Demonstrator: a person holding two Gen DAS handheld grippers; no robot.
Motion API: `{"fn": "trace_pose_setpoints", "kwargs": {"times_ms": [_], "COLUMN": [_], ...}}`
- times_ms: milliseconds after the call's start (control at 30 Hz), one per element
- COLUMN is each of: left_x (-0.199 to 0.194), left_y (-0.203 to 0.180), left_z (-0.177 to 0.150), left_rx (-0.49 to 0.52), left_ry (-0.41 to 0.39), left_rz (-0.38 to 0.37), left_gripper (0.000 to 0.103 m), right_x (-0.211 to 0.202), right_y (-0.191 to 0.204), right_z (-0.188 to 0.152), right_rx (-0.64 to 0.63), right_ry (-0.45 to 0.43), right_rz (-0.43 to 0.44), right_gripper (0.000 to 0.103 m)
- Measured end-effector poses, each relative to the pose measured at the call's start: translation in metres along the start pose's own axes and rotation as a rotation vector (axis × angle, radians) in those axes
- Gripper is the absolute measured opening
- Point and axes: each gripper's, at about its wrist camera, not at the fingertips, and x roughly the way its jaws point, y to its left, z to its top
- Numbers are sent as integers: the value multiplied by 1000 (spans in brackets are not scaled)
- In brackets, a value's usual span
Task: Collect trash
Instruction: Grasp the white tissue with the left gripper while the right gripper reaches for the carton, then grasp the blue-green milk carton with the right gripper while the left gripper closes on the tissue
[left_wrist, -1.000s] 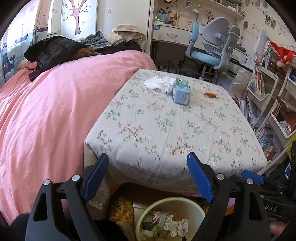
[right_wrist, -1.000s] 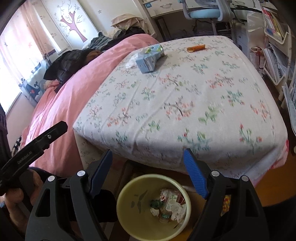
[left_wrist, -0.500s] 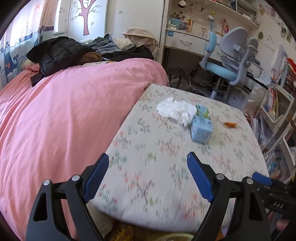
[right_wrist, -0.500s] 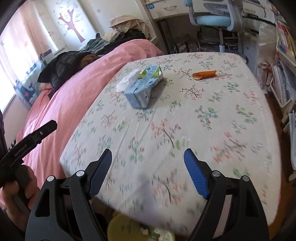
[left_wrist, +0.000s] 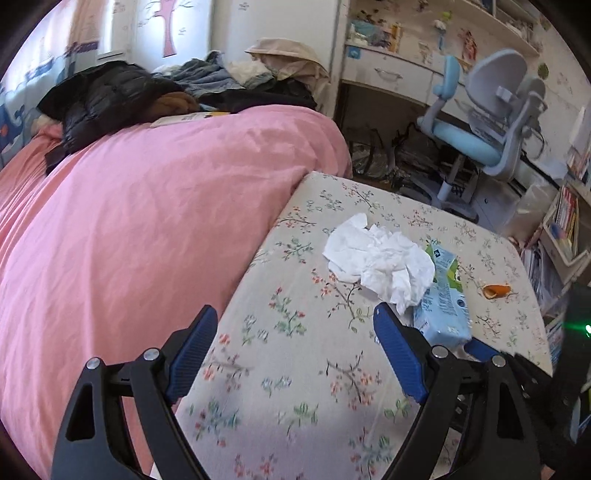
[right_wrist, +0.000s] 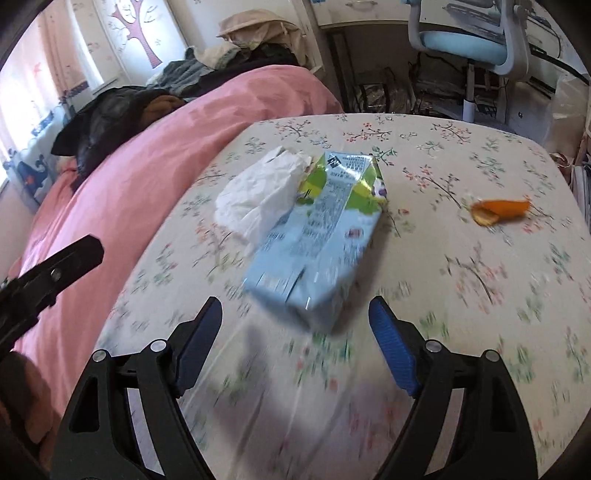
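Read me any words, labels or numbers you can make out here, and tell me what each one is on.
None can be read for certain.
Carton: lines of small print on its side and top, too blurred to read.
Flat booklet on the pink blanket: dark print, too small to read.
Books on the shelf: spines too small to read.

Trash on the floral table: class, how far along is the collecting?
Done: nothing shows as collected here. In hand: nothing; the left gripper and right gripper are open and empty, the right facing the carton. Left: carton, tissue and orange peel all lie on the table.
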Motion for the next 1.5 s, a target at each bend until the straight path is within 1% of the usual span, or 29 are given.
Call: {"fn": "trace_pose_setpoints", "kwargs": {"times_ms": [100,200,233,267,300,400,567,633,700,767,867,900,933,967,1033,1067,1100,1133,1167,1200,1267,1400,1500], "left_x": [16,33,38,43,47,59,70,74,78,83,92,94,96,98,100,99,95,91,85,79,65,39,17], "left_y": [-7,-14,-16,-20,-23,-33,-46,-53,-60,-68,-78,-79,-81,-83,-86,-85,-84,-84,-82,-78,-68,-53,-45], "left_z": [8,18,21,23,26,32,37,38,37,34,31,30,28,27,24,22,21,21,21,21,20,12,1], "left_rx": [34,47,56,70,83,119,142,158,182,216,243,243,243,244,249,249,252,255,256,249,219,193,199], "left_ry": [16,30,34,36,36,45,50,53,58,64,74,77,80,90,130,158,157,149,144,143,142,154,149], "left_rz": [-2,-30,-36,-38,-41,-57,-88,-97,-107,-101,-84,-82,-81,-91,-135,-167,-180,-188,-206,-229,-277,-337,-335], "left_gripper": [82,82,82,82,82,82,82,82,82,82,82,82,82,78,34,26,22,19,17,15,14,14,14], "right_x": [14,20,20,19,18,10,-8,-16,-20,-24,-26,-26,-26,-25,-24,-22,-20,-19,-19,-19,-21,-30,-38], "right_y": [-8,-18,-21,-23,-27,-39,-59,-62,-60,-60,-67,-69,-71,-71,-71,-71,-71,-70,-69,-68,-64,-55,-56], "right_z": [11,19,21,21,21,18,8,3,-4,-8,-9,-8,-6,-5,0,2,3,5,5,4,1,-9,-19], "right_rx": [5,9,1,-10,-22,-28,-11,-46,-110,-138,-93,-68,-54,-44,-25,-19,-16,-17,-21,-24,-36,-93,-111], "right_ry": [-12,-18,-15,-12,7,50,128,177,231,231,213,197,184,170,138,135,131,128,128,136,144,161,178], "right_rz": [-11,7,15,26,33,54,109,124,120,110,127,114,102,97,92,90,88,86,85,90,88,77,77], "right_gripper": [78,78,76,73,64,55,55,55,55,55,64,72,76,76,76,76,76,72,68,60,60,60,60]}}
